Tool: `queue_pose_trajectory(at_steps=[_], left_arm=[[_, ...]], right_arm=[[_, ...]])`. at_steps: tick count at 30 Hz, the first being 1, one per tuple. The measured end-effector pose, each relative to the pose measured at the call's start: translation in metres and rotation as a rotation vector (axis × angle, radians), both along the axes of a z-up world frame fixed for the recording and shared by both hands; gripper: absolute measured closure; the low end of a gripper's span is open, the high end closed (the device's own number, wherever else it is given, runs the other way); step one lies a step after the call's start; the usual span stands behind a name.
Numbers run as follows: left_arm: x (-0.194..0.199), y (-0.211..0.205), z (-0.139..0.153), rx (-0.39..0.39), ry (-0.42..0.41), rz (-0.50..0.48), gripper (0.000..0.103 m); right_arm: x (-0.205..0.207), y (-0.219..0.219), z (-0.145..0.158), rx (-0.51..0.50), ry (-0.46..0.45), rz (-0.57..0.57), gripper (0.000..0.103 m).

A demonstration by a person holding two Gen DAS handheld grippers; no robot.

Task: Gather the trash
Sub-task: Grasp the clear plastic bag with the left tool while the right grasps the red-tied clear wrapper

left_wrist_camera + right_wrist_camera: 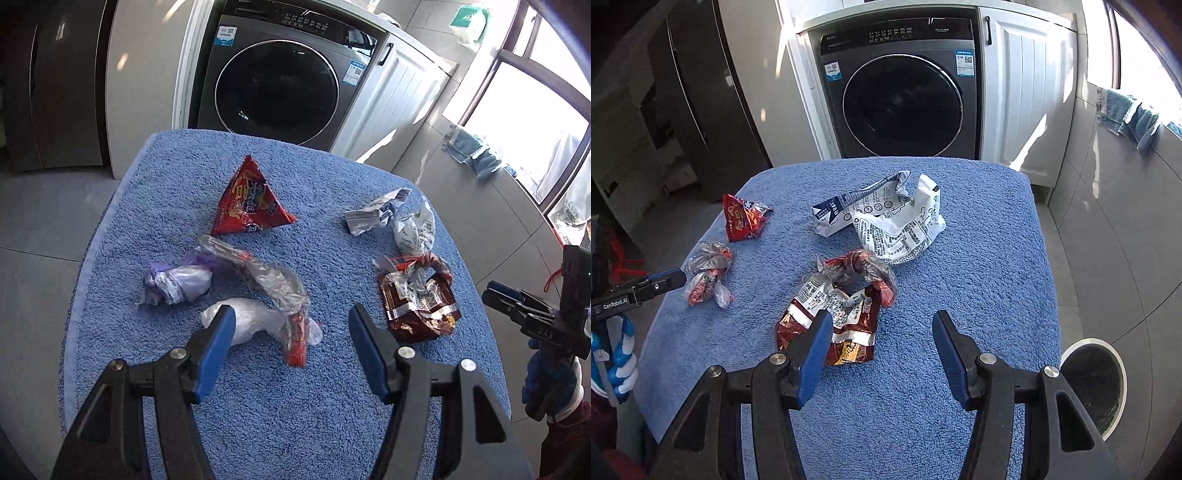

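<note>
Where towel [258, 406] lies: seven wrappers, one bin [1095, 387].

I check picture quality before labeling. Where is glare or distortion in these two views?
Left wrist view: the window is blown out white, and sun patches fall on the cabinet. Right wrist view: strong sun on the floor, the fridge side dark. Both views: fisheye bends the edges; the trash stays sharp.

- The left gripper's [291, 325] near finger [216, 350] covers part of the white plastic wad [255, 321].
- The print on the crumpled white wrapper [897, 225] is too small to read.
- The trash bin [1095, 387] is half hidden behind the right gripper's arm.
</note>
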State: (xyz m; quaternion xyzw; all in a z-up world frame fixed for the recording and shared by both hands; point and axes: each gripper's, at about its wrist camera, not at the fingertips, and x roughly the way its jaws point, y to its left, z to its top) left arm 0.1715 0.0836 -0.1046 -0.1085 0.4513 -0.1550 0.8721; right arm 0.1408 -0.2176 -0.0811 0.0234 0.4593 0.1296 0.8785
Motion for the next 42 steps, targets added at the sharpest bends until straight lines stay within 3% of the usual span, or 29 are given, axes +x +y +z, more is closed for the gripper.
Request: queue_pose_trajectory(at_steps=[5,16,18,20,22,24,27,35,42], left_arm=[[0.024,-0.002,-0.013,-0.002,0.050,0.025,0.041],[0.042,-0.005,-0.033,-0.011,0.100,0.044,0.047],[0.043,-0.005,-0.034,-0.023,0.105,0.042,0.053],[0.042,-0.007,-0.034,-0.027,0.105,0.036,0.062],[0.041,-0.008,-0.034,-0.030,0.104,0.028,0.073],[0.038,-0.009,-0.034,-0.039,0.102,0.020,0.082],[0.032,-0.010,-0.026,-0.050,0.075,0.019,0.086],[0.007,-0.006,0.009,-0.125,-0.022,0.010,0.089],[-0.019,-0.006,0.030,-0.119,-0.078,0.007,0.092]], right_arm=[[0.015,0.010,-0.019,0.003,0.047,0.029,0.049],[0.062,0.014,-0.026,-0.035,0.031,0.050,0.050],[0.067,0.015,-0.031,-0.045,0.043,0.066,0.058],[0.068,0.016,-0.034,-0.051,0.053,0.081,0.076],[0.067,0.017,-0.034,-0.045,0.049,0.093,0.089],[0.062,0.015,-0.031,-0.040,0.032,0.091,0.090],[0.053,0.011,-0.021,-0.026,0.001,0.080,0.092],[0.020,-0.006,0.019,-0.008,-0.107,0.033,0.092],[-0.011,-0.012,0.035,0.004,-0.154,0.004,0.092]])
